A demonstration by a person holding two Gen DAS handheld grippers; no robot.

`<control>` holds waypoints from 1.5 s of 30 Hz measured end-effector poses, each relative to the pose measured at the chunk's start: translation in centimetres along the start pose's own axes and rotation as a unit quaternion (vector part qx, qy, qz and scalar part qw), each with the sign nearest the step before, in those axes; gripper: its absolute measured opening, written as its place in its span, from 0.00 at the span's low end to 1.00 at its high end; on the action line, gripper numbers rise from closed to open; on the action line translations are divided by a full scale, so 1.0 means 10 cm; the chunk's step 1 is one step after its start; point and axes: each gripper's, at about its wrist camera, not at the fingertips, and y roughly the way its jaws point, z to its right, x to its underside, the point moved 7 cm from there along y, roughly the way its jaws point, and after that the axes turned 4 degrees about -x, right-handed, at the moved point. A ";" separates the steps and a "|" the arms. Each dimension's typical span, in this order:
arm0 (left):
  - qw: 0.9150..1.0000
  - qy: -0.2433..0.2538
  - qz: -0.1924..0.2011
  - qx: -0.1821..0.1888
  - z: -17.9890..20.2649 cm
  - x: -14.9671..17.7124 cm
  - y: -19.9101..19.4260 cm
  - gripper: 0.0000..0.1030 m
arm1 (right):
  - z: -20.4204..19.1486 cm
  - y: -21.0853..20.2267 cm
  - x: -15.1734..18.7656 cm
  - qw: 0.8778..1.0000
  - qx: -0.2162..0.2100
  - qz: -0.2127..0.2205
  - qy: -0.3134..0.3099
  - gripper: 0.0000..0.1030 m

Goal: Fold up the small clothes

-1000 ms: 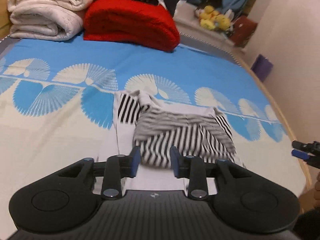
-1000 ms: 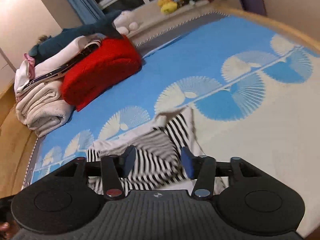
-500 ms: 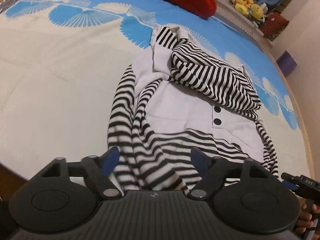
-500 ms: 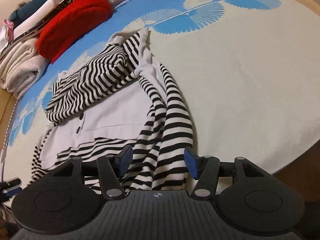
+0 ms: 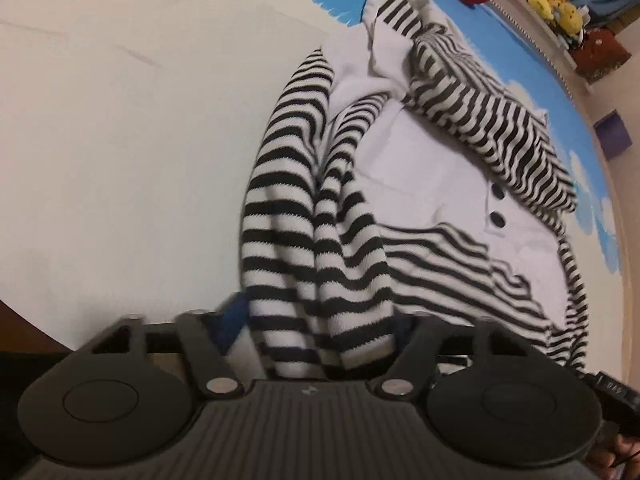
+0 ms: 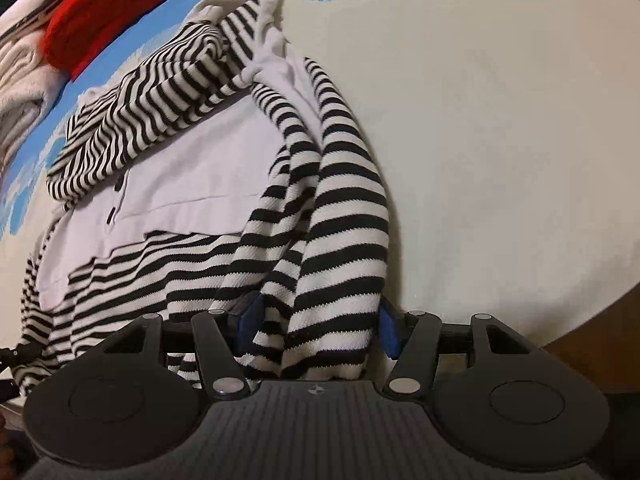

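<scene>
Cream bedspread (image 5: 120, 160), striped garment (image 5: 432, 200), a sleeve between each gripper's wide jaws.

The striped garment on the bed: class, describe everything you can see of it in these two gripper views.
The striped garment is a small knit top, black-and-white striped at sleeves, hem and hood-like upper part, with a plain white chest panel bearing two dark buttons. It lies flat but rumpled on the cream and blue bedspread, both sleeves folded down alongside the body. The left gripper and right gripper each straddle a bunched striped sleeve end, fingers spread beside the fabric, apparently not yet clamped.
</scene>
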 end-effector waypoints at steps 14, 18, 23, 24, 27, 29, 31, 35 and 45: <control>1.000 -0.010 0.009 0.015 -0.06 0.06 -0.20 0.19 | 0.30 -0.26 -0.08 0.996 -0.043 0.027 0.077 0.13; 0.999 -0.028 -0.008 0.019 -0.11 0.06 -0.12 0.31 | 0.24 -0.14 -0.03 0.998 -0.030 0.010 0.055 0.36; 1.000 -0.022 -0.012 0.012 -0.09 0.07 -0.07 0.36 | 0.19 -0.05 0.01 0.999 -0.025 -0.003 0.047 0.42; 1.000 -0.020 -0.012 0.010 -0.09 0.07 -0.05 0.36 | 0.17 -0.03 0.02 0.999 -0.024 -0.005 0.043 0.42; 1.000 -0.013 -0.007 0.008 -0.07 0.07 -0.04 0.36 | 0.12 0.00 0.02 1.000 -0.019 -0.005 0.023 0.42; 1.000 -0.017 -0.005 0.009 -0.08 0.07 -0.04 0.36 | 0.10 -0.01 0.03 1.000 -0.015 -0.003 0.013 0.42; 1.000 -0.021 -0.005 0.009 -0.09 0.07 -0.04 0.36 | 0.11 -0.02 0.03 1.000 -0.018 -0.003 0.016 0.38; 1.000 -0.014 -0.003 0.006 -0.07 0.07 -0.04 0.36 | 0.13 -0.02 0.03 0.999 -0.025 -0.002 0.023 0.26; 1.000 -0.006 0.001 0.000 -0.05 0.07 -0.03 0.36 | 0.13 -0.03 0.03 1.000 -0.021 0.003 0.012 0.22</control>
